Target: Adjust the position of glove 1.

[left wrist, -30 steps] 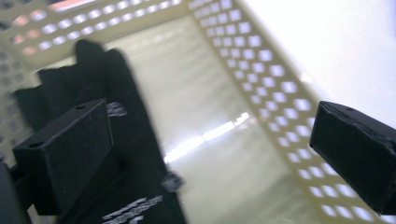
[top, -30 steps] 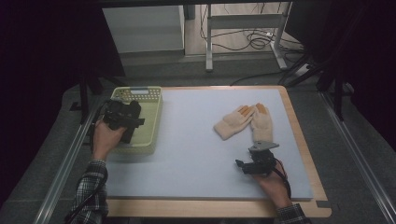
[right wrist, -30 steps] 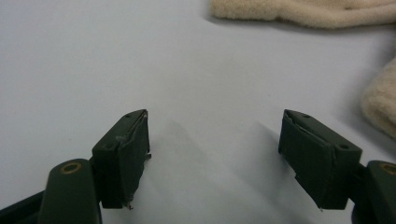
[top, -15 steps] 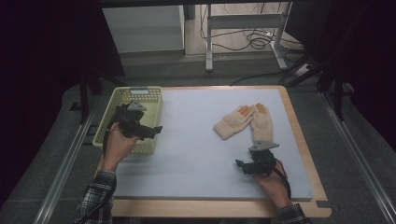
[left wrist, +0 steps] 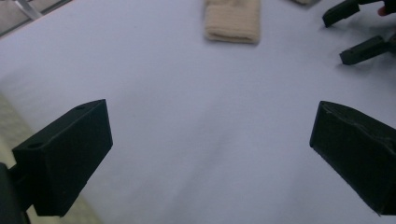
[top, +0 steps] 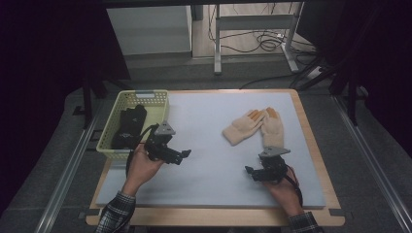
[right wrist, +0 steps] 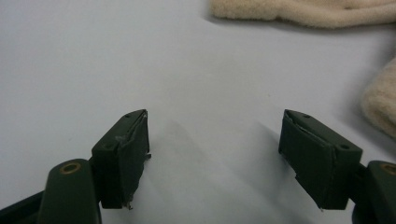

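Two beige gloves with orange fingertips lie side by side on the pale mat, one (top: 244,127) angled left, the other (top: 273,131) straight. My right gripper (top: 250,174) rests low on the mat just in front of them, jaws open and empty (right wrist: 215,158), with beige glove fabric (right wrist: 303,11) ahead of it. My left gripper (top: 183,157) hovers over the mat just right of the basket, pointing right, jaws wide open with nothing between them (left wrist: 210,154). A glove cuff (left wrist: 232,21) lies far ahead of it. Black gloves (top: 128,127) lie in the yellow-green basket (top: 158,104).
The pale mat (top: 209,121) covers a wooden table (top: 311,145). The basket stands at its left edge. Metal rails run along both sides of the table. Behind it are a desk frame (top: 218,43) and cables on the floor.
My left gripper has moved right, from over the basket out onto the mat. The black gloves now lie uncovered in the basket. The right gripper has stayed put.
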A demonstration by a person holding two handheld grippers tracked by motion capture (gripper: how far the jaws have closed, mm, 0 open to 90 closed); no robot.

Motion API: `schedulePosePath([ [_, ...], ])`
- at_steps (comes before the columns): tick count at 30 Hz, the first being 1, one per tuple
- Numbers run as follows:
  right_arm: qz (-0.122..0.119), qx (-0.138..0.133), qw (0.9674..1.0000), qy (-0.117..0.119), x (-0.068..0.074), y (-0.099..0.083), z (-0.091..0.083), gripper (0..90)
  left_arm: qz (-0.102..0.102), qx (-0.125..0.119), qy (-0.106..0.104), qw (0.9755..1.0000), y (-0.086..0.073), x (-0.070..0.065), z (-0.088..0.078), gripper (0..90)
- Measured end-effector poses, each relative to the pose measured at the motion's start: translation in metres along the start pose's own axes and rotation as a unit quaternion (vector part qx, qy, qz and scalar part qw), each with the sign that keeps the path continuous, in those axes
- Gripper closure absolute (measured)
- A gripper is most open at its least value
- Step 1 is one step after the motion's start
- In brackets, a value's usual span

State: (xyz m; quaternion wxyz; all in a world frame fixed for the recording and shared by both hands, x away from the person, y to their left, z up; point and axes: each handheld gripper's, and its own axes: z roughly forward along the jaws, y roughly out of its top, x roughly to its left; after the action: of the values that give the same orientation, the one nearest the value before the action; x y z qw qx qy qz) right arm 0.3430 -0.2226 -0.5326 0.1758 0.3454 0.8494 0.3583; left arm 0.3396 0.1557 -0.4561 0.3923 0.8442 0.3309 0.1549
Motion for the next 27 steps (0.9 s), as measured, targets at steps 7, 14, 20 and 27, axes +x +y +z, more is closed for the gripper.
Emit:
schedulePosePath([
  [7,0.000,0.000,1.0000,0.000,0.000,0.000,0.000,24.1,0.021,-0.005,-0.013,0.9997,-0.017,-0.022,0.018,0.3],
  [14,0.000,0.000,1.0000,0.000,0.000,0.000,0.000,24.1,0.017,0.020,-0.002,0.9996,-0.045,-0.034,0.038,0.2],
  [20,0.000,0.000,1.0000,0.000,0.000,0.000,0.000,24.1,0.001,0.049,0.015,0.9987,-0.072,-0.032,0.047,0.3],
  [27,0.001,0.001,1.0000,0.000,0.000,0.000,0.000,24.0,-0.037,0.053,0.007,0.9979,-0.081,-0.025,0.048,0.1],
])
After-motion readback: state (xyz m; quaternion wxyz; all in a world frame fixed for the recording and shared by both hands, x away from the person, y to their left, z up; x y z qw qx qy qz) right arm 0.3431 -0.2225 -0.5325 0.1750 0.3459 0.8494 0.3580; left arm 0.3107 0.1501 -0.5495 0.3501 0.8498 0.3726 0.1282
